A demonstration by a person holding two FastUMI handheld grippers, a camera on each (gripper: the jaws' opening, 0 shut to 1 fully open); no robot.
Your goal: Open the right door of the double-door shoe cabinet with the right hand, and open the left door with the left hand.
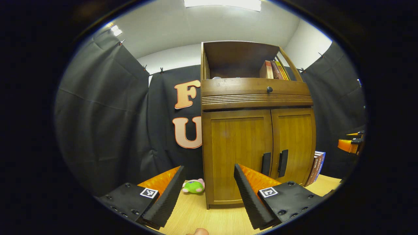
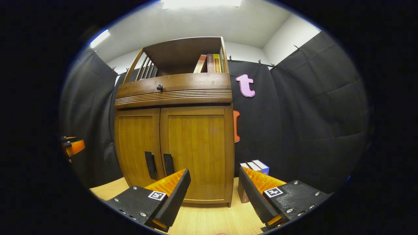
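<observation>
We see the left gripper [image 1: 209,182] and right gripper [image 2: 214,184] both spread wide, holding nothing. Both cabinet doors [image 2: 196,150] appear closed, though the seam is small.

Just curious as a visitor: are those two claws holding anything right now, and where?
Nothing is held. Left gripper and right gripper have open jaws, short of the closed brown wooden cabinet.

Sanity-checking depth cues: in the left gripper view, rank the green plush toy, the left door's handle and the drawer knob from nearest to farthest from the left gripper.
From the left gripper:
1. Green plush toy, on the tabletop left of the cabinet's base.
2. Left door's handle, low on the door at the centre seam.
3. Drawer knob, high up above both doors.
</observation>
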